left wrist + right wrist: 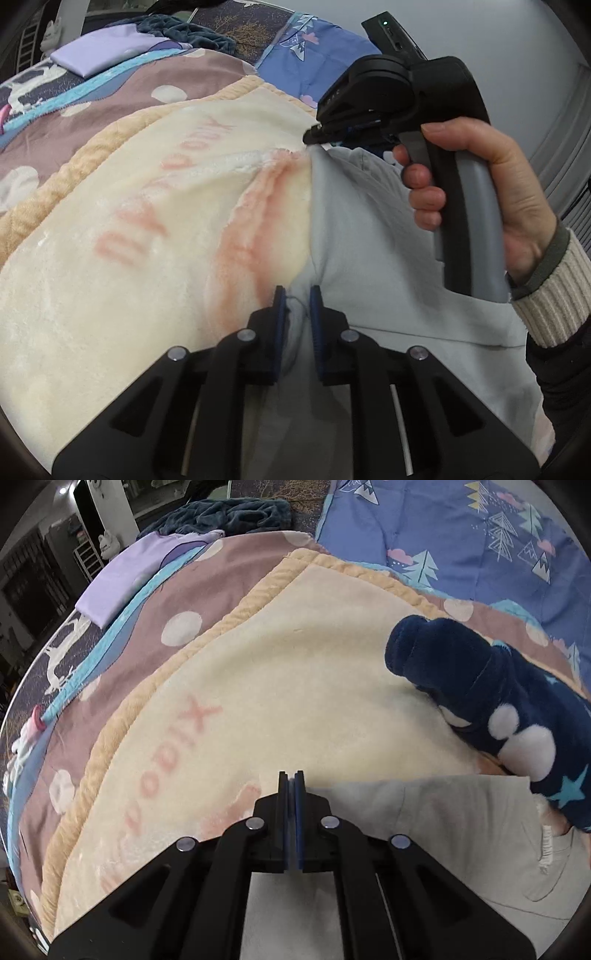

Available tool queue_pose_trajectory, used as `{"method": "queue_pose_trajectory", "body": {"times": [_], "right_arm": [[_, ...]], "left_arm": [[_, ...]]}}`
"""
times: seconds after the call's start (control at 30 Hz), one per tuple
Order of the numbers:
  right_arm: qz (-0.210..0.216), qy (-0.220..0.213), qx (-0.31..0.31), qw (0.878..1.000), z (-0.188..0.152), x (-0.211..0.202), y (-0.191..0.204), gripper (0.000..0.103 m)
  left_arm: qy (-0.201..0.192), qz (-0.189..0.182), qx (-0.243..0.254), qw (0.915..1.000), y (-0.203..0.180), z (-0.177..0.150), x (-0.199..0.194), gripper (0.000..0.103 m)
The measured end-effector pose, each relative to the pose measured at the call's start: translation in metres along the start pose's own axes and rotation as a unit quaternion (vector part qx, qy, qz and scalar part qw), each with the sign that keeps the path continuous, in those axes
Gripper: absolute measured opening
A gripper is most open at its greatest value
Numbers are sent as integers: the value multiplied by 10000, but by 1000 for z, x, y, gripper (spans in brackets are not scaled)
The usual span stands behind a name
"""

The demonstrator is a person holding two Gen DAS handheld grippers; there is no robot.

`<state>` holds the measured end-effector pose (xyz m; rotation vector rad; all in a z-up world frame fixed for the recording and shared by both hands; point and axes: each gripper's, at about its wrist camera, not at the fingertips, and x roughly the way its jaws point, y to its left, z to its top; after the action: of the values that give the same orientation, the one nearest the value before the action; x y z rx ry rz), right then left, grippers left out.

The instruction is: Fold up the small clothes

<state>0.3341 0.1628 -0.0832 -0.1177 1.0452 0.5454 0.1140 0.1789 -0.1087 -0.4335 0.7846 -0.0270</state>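
**Two-point pinch on a pale grey garment, ready for a fold**

Nearest the lens, the left gripper (pixel 297 306) has its blue pads (pixel 280 314) drawn close on a bunched ridge of the pale grey garment (pixel 369 295); the cloth rises between them, so the grip looks taken rather than merely approached. Beyond it, the right gripper (pixel 314 136), carried in a person's hand (pixel 480 192) with a ribbed cream cuff (pixel 554 291), nips a farther edge of the same garment — its own camera shows the jaws fully together on a thin grey edge; two holds along one side would let the cloth be lifted taut and laid over evenly. The garment lies on a cream fleece blanket (pixel 295 664) with pink lettering, apparently serving as the folding surface. Farther right rests a navy plush garment (pixel 498 701) with white dots and stars, probably awaiting its turn; farther still, a folded lilac cloth (pixel 122 587) sits on the patterned bedspread (pixel 166 590) — seemingly a finished piece set aside.
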Motion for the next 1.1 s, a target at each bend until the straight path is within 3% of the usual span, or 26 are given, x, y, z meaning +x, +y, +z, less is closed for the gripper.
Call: {"method": "queue_pose_trajectory", "body": {"times": [0.13,0.2,0.33,0.43,0.57,0.6,0.7,0.77,0.87,0.97,1.03,1.07,1.1], "right_arm": [[41,-196,170,9997,-8,-28,-18,4],[205,-504,281,9981,-24,-67,-36,4],[178,-853,-43,9962,-102,-147,-73,4],[-73,-734,256,9970,-178,-179,-119,4],[-778,-19,1387,9873,-256,-161,-196,5],[-298,-360,1614,9858,-269,-160,-212,4],[512,-565,2275,9708,-282,-159,-238,3],[463,-575,2358,9690,-281,-156,-237,3],[-55,-655,1858,9804,-277,-156,-216,3],[39,-809,1987,9767,-282,-172,-217,4],[162,-977,2421,9652,-293,-202,-235,9],[194,-1183,2559,9592,-304,-224,-245,9],[143,-1408,2654,9537,-316,-246,-255,9]], "left_arm": [[23,-30,-80,10000,3,-1,-1,17],[32,-97,-142,9998,6,-1,-1,18],[23,-118,-161,9998,8,0,-1,20],[-2,-90,-123,9999,5,-2,-3,21],[-101,8,-66,9999,0,1,-10,20],[-170,76,-24,9998,-4,3,-16,16],[-420,151,474,9979,-37,8,-40,13],[-433,209,918,9946,-70,12,-46,13],[-176,142,1347,9906,-116,17,-32,13],[161,124,1569,9874,-148,14,8,24],[517,429,1776,9818,-154,0,47,52],[672,601,1916,9773,-153,-13,68,52],[516,632,2050,9754,-152,-21,73,53]]}}
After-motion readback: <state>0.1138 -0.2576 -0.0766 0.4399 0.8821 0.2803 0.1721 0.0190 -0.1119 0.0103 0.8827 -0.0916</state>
